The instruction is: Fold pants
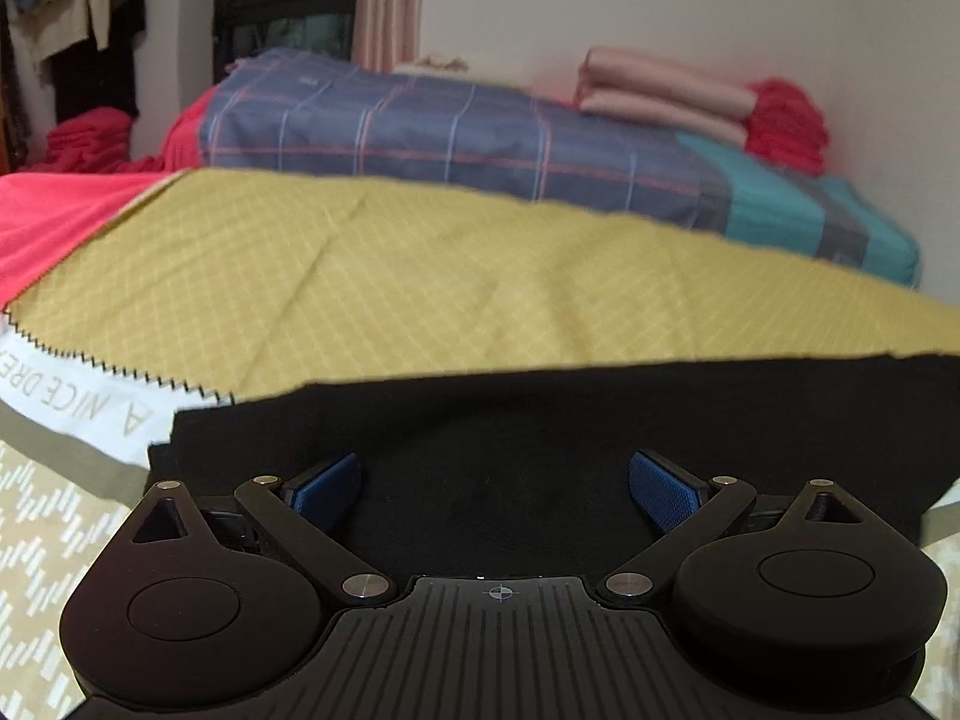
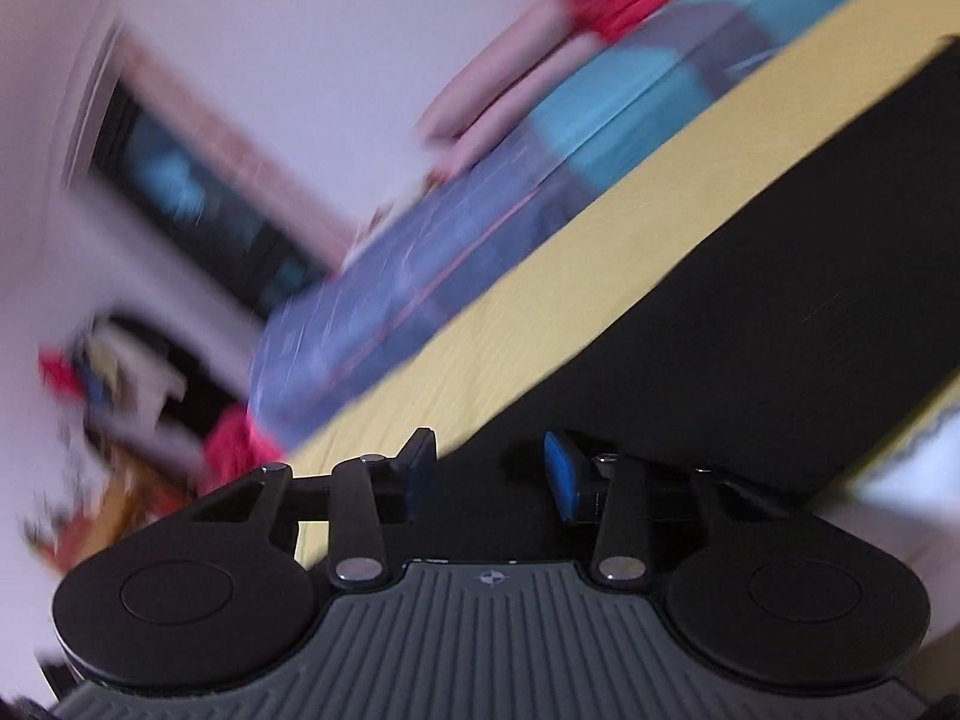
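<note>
The black pants point(image 1: 540, 420) lie flat on a yellow checked bedspread point(image 1: 390, 276). In the left wrist view my left gripper point(image 1: 495, 489) is wide open, its blue pads low over the near edge of the pants, with nothing between them. In the right wrist view, which is tilted and blurred by motion, the pants point(image 2: 750, 312) run as a dark band up to the right. My right gripper point(image 2: 489, 471) is open with a narrower gap, over the pants' near edge, and holds nothing.
A folded blue plaid quilt point(image 1: 456, 138) with teal stripes lies behind the yellow cover, with folded pink cloth point(image 1: 660, 90) and red cloth point(image 1: 786, 120) on top. A red blanket point(image 1: 54, 210) lies at the left. Hanging clothes point(image 1: 72, 6) and a window stand beyond.
</note>
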`<act>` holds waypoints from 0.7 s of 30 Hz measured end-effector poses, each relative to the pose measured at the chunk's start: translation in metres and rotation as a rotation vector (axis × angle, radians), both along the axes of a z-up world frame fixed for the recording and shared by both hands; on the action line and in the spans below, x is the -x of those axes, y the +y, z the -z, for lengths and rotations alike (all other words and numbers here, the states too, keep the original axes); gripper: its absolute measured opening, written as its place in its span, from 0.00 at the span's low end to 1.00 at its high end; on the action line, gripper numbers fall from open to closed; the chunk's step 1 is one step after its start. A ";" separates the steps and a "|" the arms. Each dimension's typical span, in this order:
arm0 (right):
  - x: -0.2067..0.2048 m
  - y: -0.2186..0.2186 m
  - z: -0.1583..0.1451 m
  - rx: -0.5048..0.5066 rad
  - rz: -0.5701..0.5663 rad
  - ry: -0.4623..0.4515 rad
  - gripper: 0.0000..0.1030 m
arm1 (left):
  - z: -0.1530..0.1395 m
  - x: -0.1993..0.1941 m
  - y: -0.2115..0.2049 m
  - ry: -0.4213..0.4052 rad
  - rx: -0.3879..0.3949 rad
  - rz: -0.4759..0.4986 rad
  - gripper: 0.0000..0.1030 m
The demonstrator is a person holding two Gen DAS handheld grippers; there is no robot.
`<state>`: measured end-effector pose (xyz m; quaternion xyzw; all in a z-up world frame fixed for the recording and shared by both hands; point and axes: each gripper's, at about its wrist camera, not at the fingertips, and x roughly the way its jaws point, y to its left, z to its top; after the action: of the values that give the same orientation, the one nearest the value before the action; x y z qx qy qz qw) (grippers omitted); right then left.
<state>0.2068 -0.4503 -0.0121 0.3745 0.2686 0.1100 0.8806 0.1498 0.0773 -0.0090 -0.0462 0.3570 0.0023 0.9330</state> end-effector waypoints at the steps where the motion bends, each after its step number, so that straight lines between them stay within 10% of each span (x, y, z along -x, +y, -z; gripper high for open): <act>1: -0.003 -0.014 0.001 -0.011 0.028 0.006 0.15 | 0.006 -0.002 0.000 0.017 -0.009 -0.003 1.00; 2: -0.005 -0.028 0.003 -0.030 0.051 0.018 0.00 | 0.007 -0.002 0.001 0.012 -0.009 -0.003 1.00; 12: 0.016 -0.147 0.016 -0.111 0.536 0.033 0.01 | 0.006 0.002 -0.001 -0.007 -0.031 -0.010 1.00; 15: 0.032 -0.150 0.002 0.003 0.715 0.069 0.20 | 0.007 0.001 -0.003 -0.010 -0.036 -0.012 1.00; 17: 0.042 -0.141 -0.005 0.009 0.688 0.046 0.50 | 0.007 0.001 -0.004 -0.012 -0.039 -0.012 1.00; 21: 0.051 -0.096 -0.025 0.139 0.557 0.038 0.63 | 0.007 0.001 -0.003 -0.014 -0.035 -0.012 1.00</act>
<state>0.1556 -0.5468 0.0129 0.3747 0.1786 -0.1621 0.8952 0.1485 0.0745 -0.0156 -0.0319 0.3500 0.0139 0.9361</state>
